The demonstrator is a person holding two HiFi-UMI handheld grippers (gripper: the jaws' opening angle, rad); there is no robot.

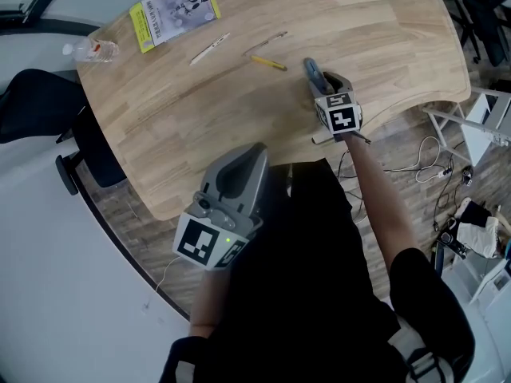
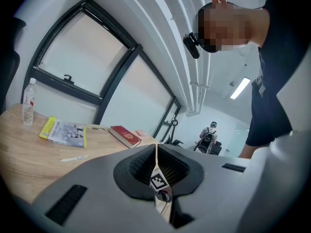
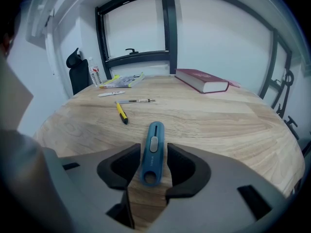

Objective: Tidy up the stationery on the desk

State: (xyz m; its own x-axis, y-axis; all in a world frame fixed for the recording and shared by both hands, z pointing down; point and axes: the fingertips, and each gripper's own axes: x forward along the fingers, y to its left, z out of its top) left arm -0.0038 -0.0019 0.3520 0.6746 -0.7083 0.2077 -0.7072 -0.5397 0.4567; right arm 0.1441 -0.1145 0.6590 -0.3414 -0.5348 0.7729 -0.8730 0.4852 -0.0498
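Right gripper (image 3: 153, 150), held in the person's right hand, pointed steeply down at the near right part of the wooden desk (image 3: 233, 125), and its jaws stood wide apart. A blue cutter (image 3: 152, 139) lay flat on the wood between the two jaws, with its length along them and its far end reaching out past the tips. A thin gap showed on each side of the cutter, so the pads were not pressing on it. A little farther and to the left lay a yellow pen (image 3: 121, 113), and behind it a thin pen with a clear body (image 3: 136, 101), then a white pen (image 3: 111, 94), all three apart from each other. At the far left of the desk lay a booklet with a yellow edge (image 1: 174, 10), and a water bottle (image 1: 92, 50) lay on its side just at the left rim. A red book (image 3: 201, 80) lay flat at the far right. The left gripper (image 2: 156, 150) was kept off the desk, close to the person's body and nearly level. Its jaws were together, with only a very narrow slit between them, and nothing was held there. A black chair (image 1: 40, 102) stood on the left, beside the desk.
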